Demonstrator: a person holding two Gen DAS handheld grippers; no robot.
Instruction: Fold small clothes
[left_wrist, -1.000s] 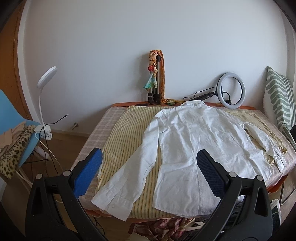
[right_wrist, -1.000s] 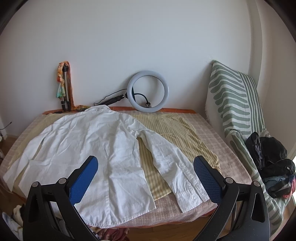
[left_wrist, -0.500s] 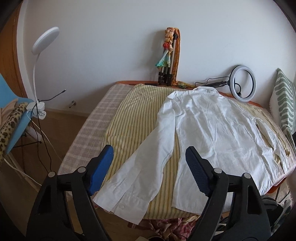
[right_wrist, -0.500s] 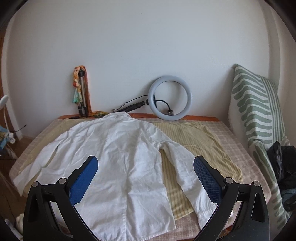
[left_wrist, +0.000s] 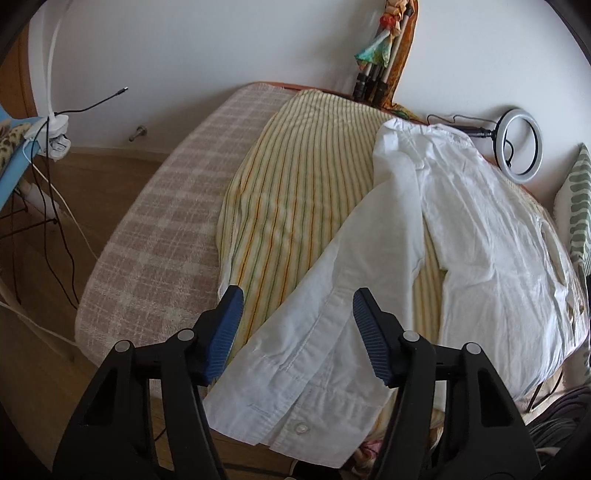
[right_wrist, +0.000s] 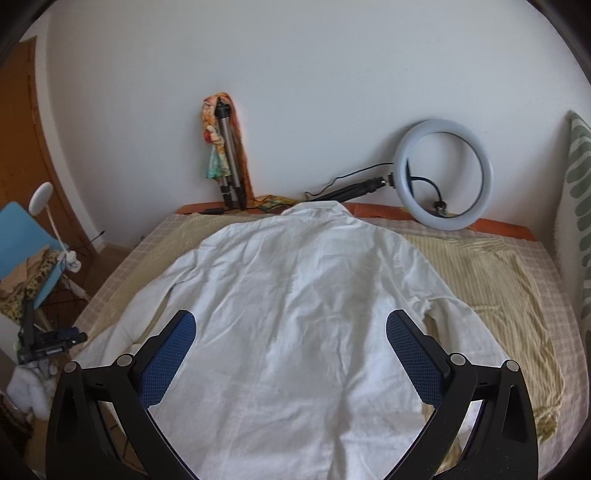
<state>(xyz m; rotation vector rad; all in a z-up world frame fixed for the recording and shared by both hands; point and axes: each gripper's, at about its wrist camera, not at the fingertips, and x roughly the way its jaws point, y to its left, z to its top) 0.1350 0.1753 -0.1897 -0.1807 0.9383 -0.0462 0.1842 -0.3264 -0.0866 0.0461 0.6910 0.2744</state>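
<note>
The left gripper hangs with jaws spread over the cuff of the white shirt; the right gripper, also spread, hovers above the shirt's back; the shirt lies flat on the striped sheet covering the bed

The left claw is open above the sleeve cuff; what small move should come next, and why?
Probably lower the left claw and close it on the cuff of the white shirt: its jaws already straddle that sleeve end and hold nothing.

One white shirt, one ring light, one tripod, one striped sheet.
</note>
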